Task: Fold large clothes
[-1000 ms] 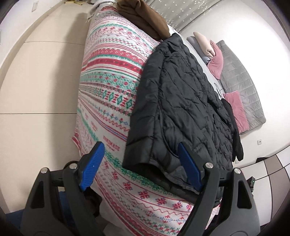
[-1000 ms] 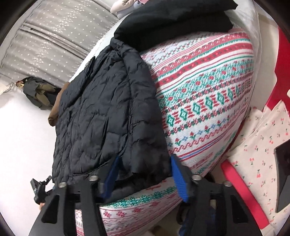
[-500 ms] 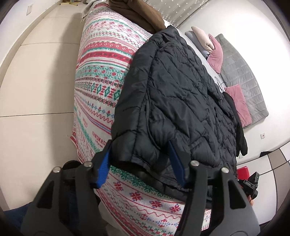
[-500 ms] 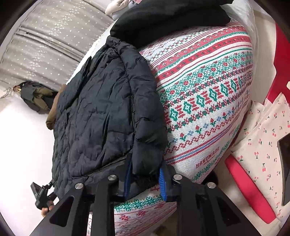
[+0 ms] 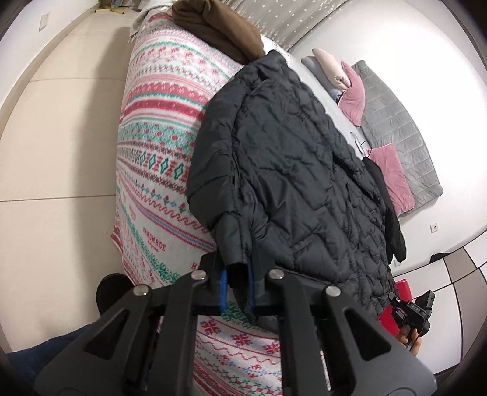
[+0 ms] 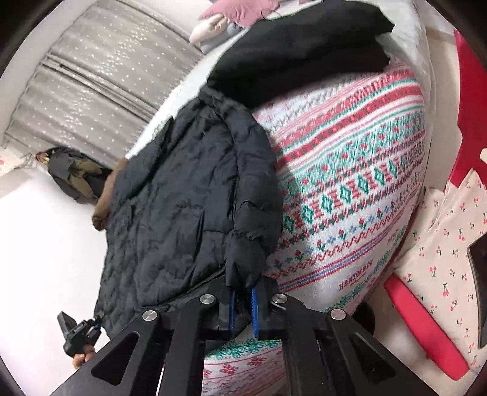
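Clamping jacket (image 5: 298,170) cuffs, both tools (image 5: 236,288) (image 6: 243,307) seemingly level.

**A bedroom at home**

A bed (image 5: 341,112) fills the room, spread with a red-and-green patterned blanket (image 5: 158,128). At its head lie pink pillows (image 5: 354,94) and a grey quilt (image 5: 395,121). Behind the bed hangs a star-dotted grey curtain (image 6: 100,79). Pale floor tiles (image 5: 54,137) run beside the bed.

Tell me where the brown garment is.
In the left wrist view the brown garment lies top centre on the patterned blanket, just beyond the black jacket's collar.
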Available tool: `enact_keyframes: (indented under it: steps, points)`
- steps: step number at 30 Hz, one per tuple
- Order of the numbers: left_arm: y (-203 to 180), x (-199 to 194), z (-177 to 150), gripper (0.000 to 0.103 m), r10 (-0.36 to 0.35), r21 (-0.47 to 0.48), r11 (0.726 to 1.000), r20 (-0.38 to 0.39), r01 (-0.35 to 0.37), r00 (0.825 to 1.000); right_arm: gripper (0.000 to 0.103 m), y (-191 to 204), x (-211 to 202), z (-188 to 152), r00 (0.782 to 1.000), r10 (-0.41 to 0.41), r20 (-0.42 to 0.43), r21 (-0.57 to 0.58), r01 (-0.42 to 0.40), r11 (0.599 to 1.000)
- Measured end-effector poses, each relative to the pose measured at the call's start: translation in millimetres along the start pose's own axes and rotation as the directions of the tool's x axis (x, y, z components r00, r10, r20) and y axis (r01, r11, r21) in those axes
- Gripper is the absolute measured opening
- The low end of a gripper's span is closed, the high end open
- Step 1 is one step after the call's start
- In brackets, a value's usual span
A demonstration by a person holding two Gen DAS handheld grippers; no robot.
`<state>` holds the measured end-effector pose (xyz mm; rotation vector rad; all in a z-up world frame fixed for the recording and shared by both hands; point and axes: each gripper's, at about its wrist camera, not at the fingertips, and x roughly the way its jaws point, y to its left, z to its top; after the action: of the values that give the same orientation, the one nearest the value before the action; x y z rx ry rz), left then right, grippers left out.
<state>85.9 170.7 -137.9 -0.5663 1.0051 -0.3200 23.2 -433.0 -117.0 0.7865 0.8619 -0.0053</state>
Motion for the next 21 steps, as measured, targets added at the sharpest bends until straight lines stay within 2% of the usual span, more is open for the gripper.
enact_keyframes:
  steps: [5,11,21]
  points:
    - [-9.6,-10.8,1.2,0.009,-0.001,0.028,1.0,0.038,0.0,0.999,0.005,7.5,-13.6,2.3,0.998,0.02,0.053,-0.013,-0.019,1.0]
    - [-10.5,-16.2,-2.4,0.008,0.002,0.035,0.999,0.05,-0.004,0.999,0.004,14.8,-24.4,0.8,0.995,0.023,0.097,-0.031,-0.02,0.999]
    - [-29.6,-45.3,-8.9,0.007,0.047,0.09,0.994,0.126,-0.059,0.991,0.004,26.9,-48.1,-8.4,0.987,0.075,0.143,-0.077,-0.064,0.995]
